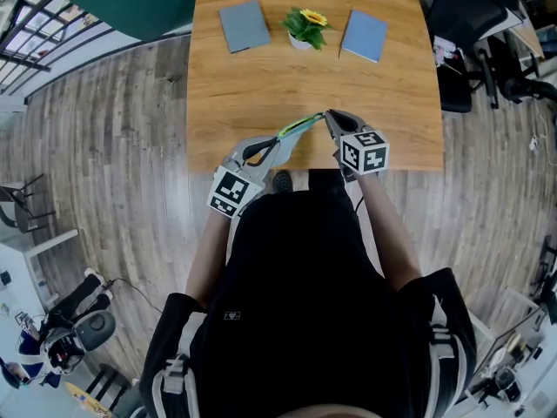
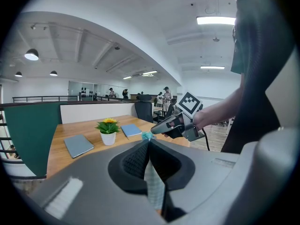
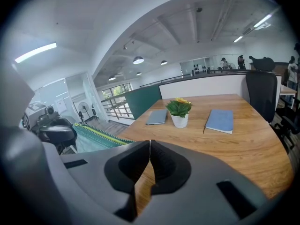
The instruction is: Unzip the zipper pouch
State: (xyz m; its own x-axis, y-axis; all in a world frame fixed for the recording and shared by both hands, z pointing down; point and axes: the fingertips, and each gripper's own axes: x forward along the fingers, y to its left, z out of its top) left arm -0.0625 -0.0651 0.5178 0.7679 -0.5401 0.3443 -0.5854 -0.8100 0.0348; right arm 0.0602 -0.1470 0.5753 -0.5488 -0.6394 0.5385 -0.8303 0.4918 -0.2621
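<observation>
**Person in black top [image 1: 296, 286] holds zipper pouch [image 1: 301, 127] aloft**

Just past the black top, over the wooden surface's [image 1: 261, 85] near edge, the zipper pouch runs lengthwise from lower left to upper right in the head view; teal-green, yellow-striped; left gripper [image 1: 277, 143] clamps its near end; right gripper [image 1: 328, 115], jaws together, meets its far end.
</observation>
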